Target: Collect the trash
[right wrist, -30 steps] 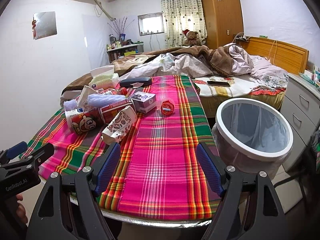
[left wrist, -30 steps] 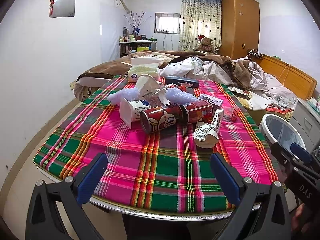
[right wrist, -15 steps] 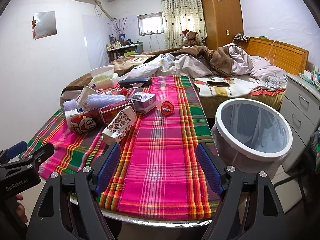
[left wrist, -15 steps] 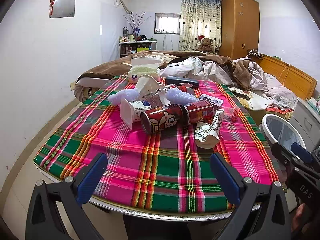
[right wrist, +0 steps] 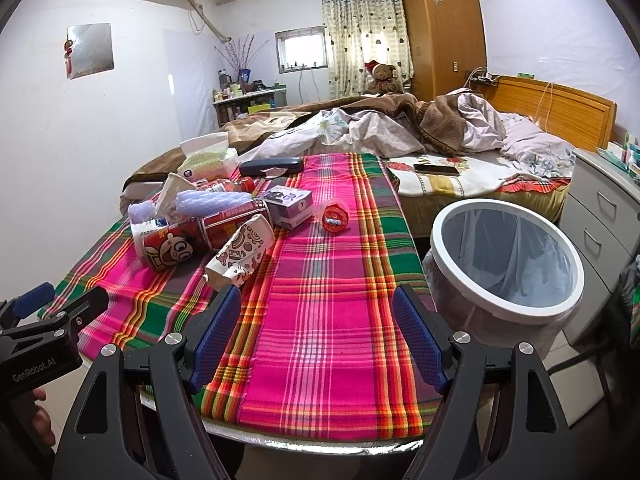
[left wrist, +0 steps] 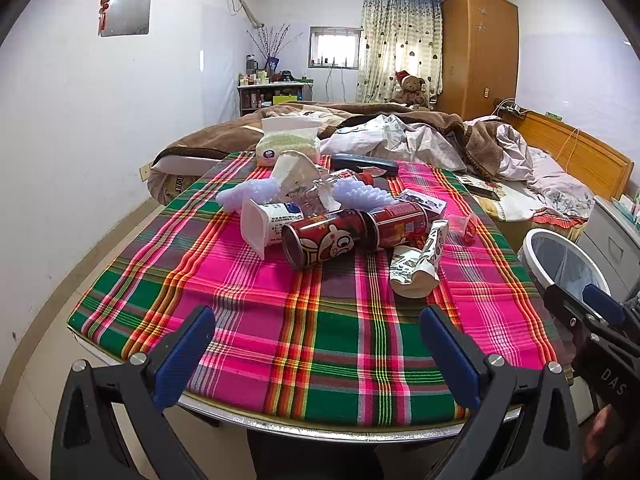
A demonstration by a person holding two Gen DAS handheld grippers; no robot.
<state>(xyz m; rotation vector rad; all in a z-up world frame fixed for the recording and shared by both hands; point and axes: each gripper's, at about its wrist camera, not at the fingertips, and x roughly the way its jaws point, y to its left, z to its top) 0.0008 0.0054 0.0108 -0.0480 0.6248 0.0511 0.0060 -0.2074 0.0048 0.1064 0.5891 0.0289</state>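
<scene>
A pile of trash lies on the plaid tablecloth: a red cartoon can, a second red can, a crushed patterned paper cup, a white yogurt cup, a small purple box and a red jelly cup. A white-rimmed trash bin stands right of the table. My left gripper is open and empty over the near table edge. My right gripper is open and empty, with the paper cup just beyond its left finger.
A tissue pack and a dark case lie at the table's far end. An unmade bed stands behind. A phone lies on the bed. A grey drawer unit stands right of the bin.
</scene>
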